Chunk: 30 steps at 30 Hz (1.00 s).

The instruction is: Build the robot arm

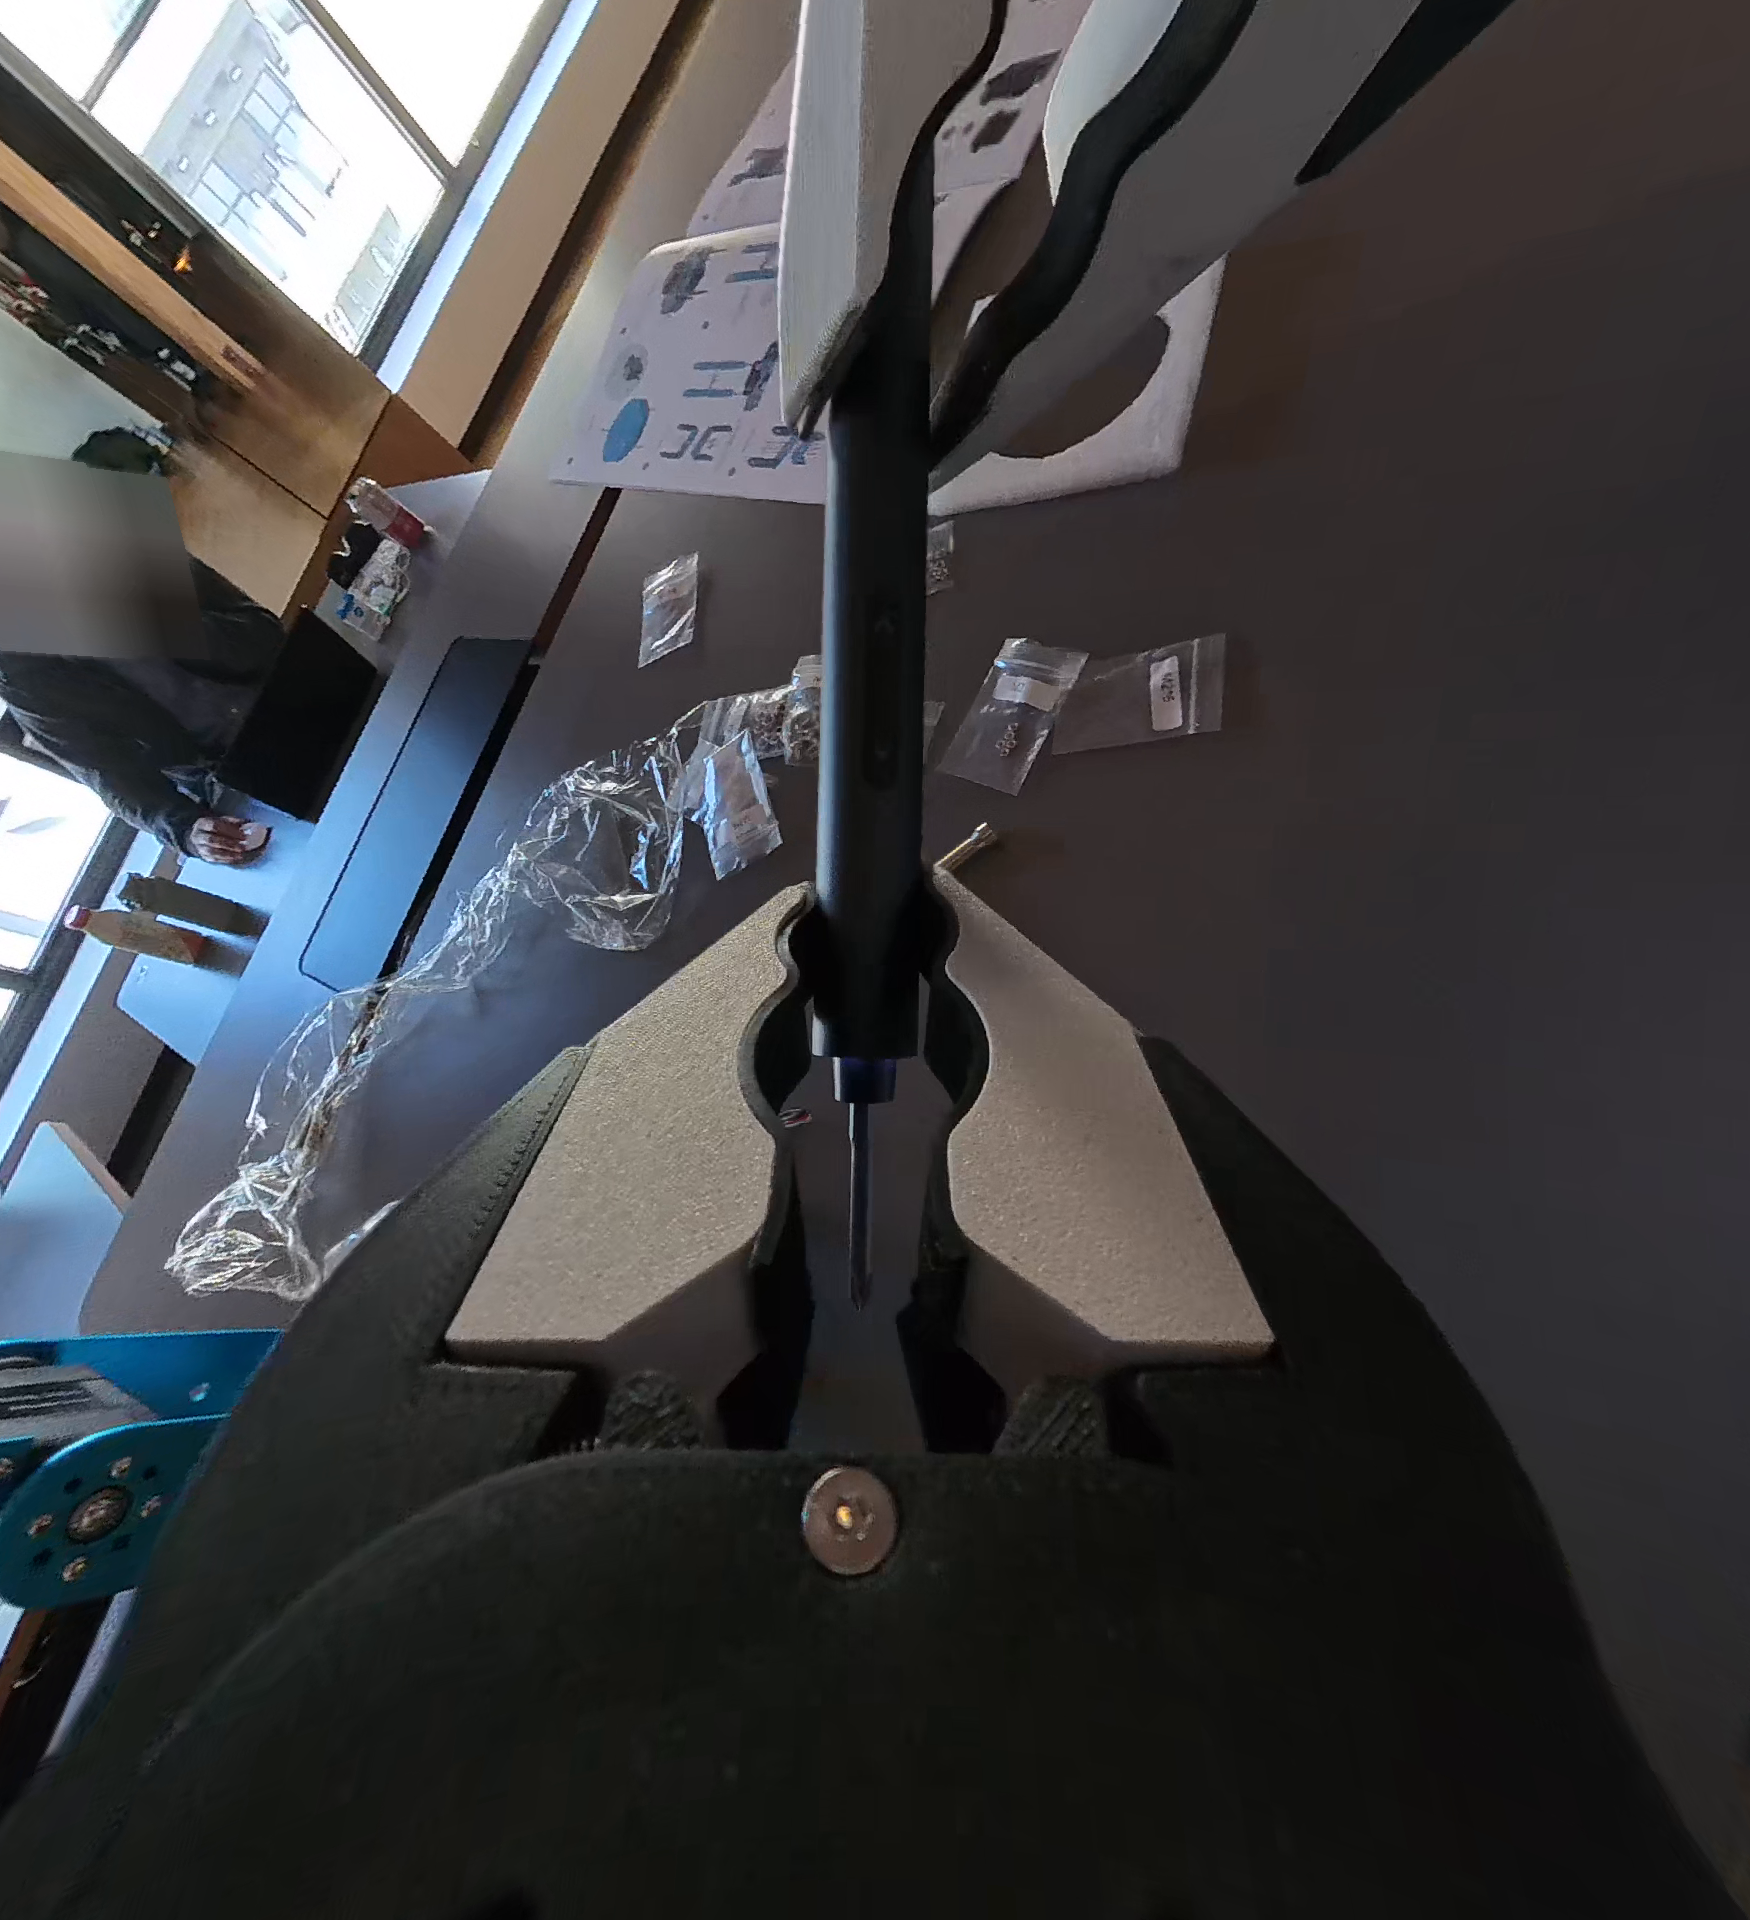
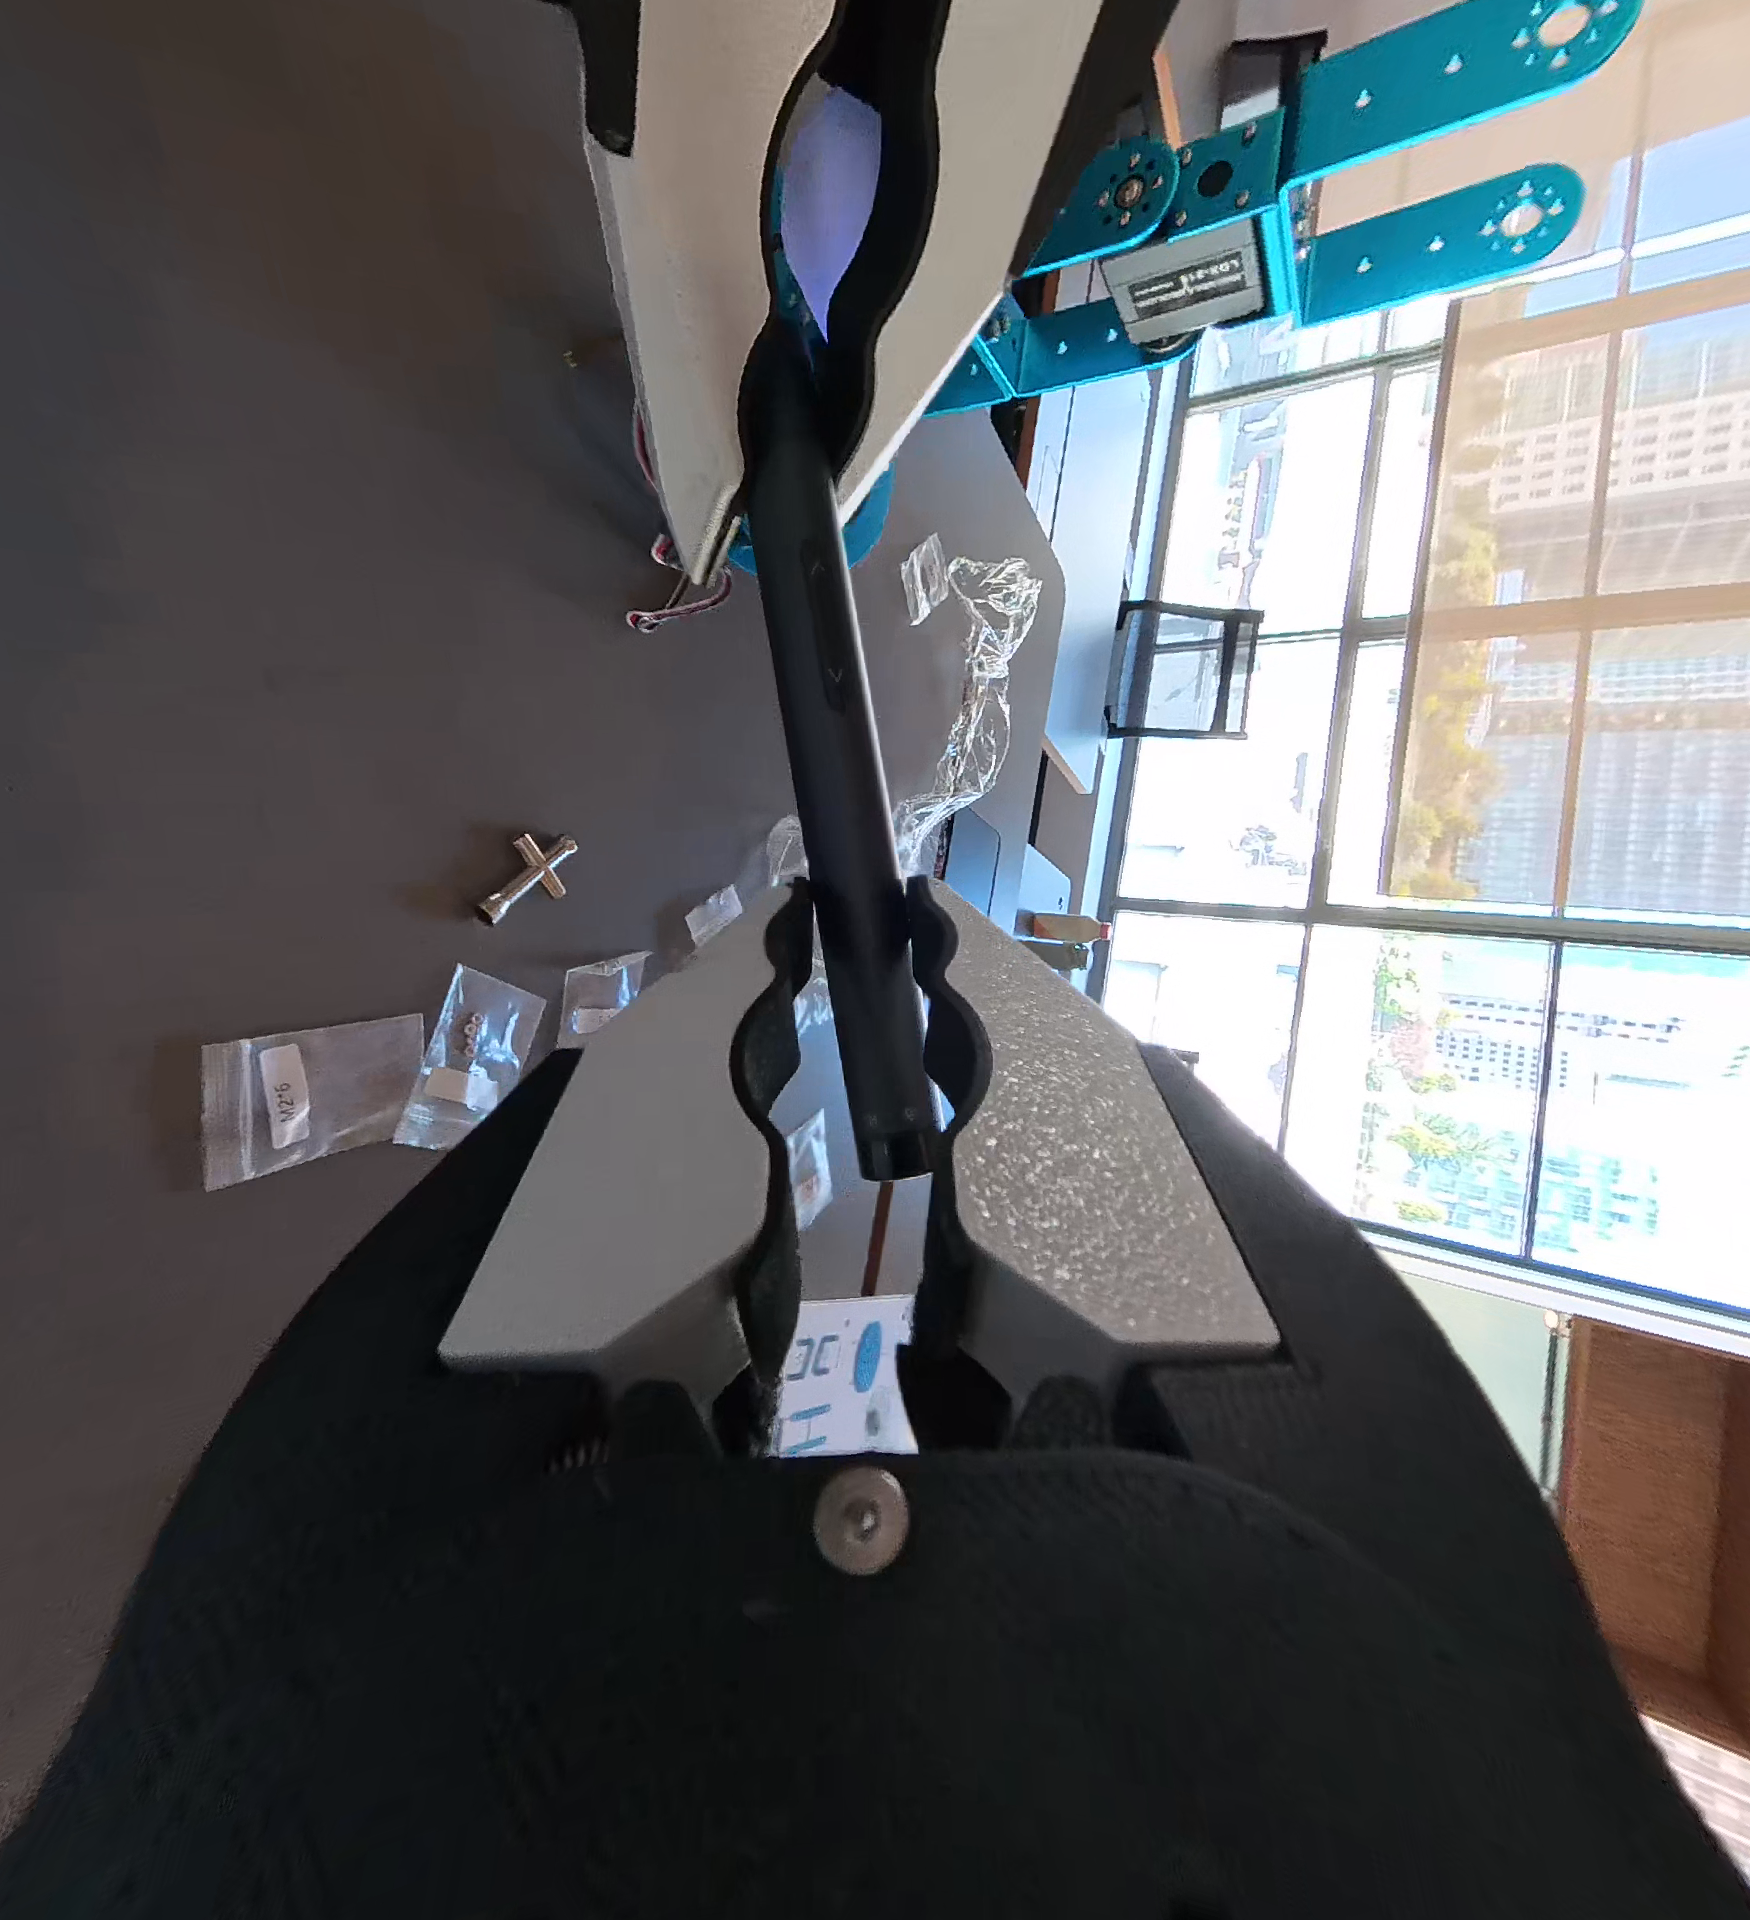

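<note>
Item: dark pen-shaped electric screwdriver [image 1: 866, 727], slim barrel, held in the air above the table [image 1: 1473, 831] between two handheld grippers, one at each end.

Left gripper [image 1: 866, 914]: jaws closed on the bit end of the barrel at their tips. The blue collar and thin metal bit [image 1: 858, 1205] reach back between the jaws toward the camera.

Right gripper [image 2: 860, 904]: jaws closed on the rear end of the barrel. The blunt butt end [image 2: 897, 1148] sits inside the rounded notch between them. In the left wrist view this gripper enters from the top of the frame, its pale fingers [image 1: 829, 208] around the upper part of the barrel.

Table, dark grey, bearing:
- several small clear zip bags [image 1: 1016, 707] of hardware, some with white labels, loosely scattered beyond the screwdriver
- crumpled clear plastic wrap [image 1: 455, 977], lying to the left in the left wrist view
- small metal cross-shaped wrench [image 2: 530, 875], apart from the bags
- white printed sheet [image 1: 663, 395] with blue and grey part outlines, at the far edge
- white foam piece [image 1: 1141, 405] with a round cut-out, beside the sheet

Also present: blue metal bracket assembly [image 2: 1297, 239] with a grey servo block, near the left gripper; large windows [image 2: 1473, 831] alongside; a person [image 1: 123, 707] seated at a neighbouring table
</note>
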Each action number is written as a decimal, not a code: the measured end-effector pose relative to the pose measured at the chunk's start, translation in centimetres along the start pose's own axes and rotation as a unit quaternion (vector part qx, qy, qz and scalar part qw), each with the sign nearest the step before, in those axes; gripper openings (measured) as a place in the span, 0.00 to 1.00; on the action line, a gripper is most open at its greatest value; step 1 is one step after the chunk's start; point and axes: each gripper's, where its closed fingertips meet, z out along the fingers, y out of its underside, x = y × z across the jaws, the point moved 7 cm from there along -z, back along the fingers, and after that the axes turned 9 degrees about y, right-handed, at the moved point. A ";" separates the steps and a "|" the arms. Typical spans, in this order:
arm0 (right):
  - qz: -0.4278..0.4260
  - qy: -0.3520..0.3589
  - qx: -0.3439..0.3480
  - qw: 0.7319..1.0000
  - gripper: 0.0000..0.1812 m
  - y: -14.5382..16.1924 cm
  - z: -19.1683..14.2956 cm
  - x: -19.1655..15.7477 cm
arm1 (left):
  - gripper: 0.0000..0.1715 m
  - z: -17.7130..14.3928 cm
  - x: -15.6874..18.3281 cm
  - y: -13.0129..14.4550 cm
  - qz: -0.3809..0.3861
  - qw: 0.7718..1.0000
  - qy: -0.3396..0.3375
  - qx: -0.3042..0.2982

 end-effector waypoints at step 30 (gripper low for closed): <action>0.807 -0.290 0.315 0.408 0.45 3.2 1.6 -3.2 | 0.09 -1.4 0.3 -1.0 -0.052 0.994 -0.007 0.100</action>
